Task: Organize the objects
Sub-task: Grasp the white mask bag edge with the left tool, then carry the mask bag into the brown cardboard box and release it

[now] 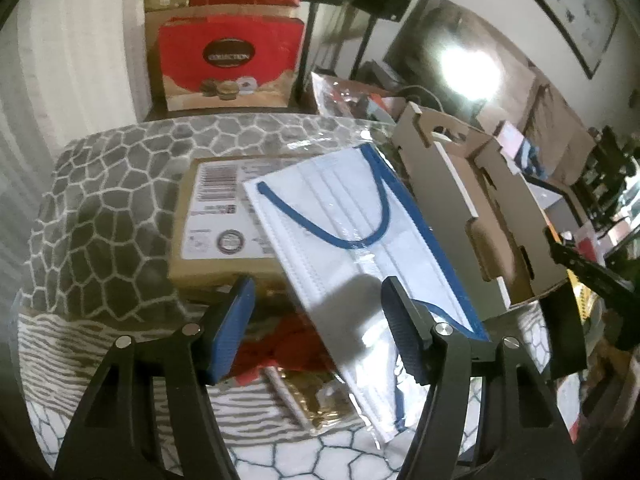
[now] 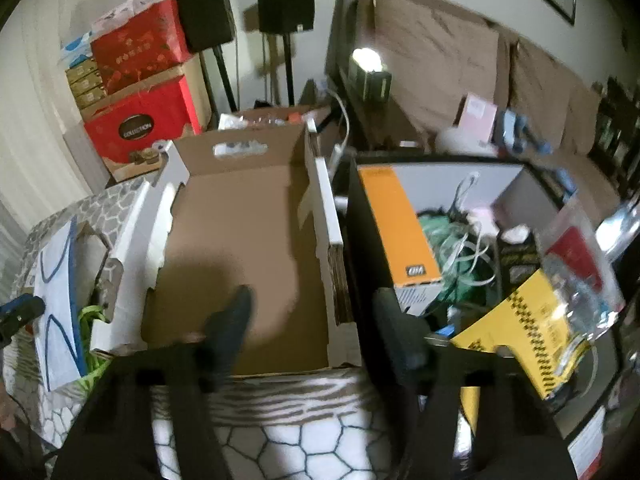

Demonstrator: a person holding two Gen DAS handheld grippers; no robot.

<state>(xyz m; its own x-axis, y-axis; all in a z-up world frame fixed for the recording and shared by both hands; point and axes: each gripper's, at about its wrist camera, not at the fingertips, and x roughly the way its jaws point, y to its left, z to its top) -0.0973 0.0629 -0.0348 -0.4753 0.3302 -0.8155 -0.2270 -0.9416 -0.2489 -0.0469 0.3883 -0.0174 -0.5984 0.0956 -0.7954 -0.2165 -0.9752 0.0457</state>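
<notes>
Left gripper [image 1: 318,328]: your jaws stand apart over the near end of the mask packet [image 1: 352,248], pads not pressing it.
Right gripper [image 2: 310,320]: your jaws gape, empty, astride the open cardboard box's right wall.
Mask packet: propped on a labelled carton [image 1: 212,216].
Open cardboard box [image 2: 248,240]: right of it, empty.
Far: red boxes [image 1: 228,60].

The red gift box [image 1: 230,56] bears the word "COLLECTION" in a dark oval, seen in both views. The parcel's [image 1: 216,216] white shipping label [image 1: 219,209] carries a barcode and round stamp; its print is too small to read.
</notes>
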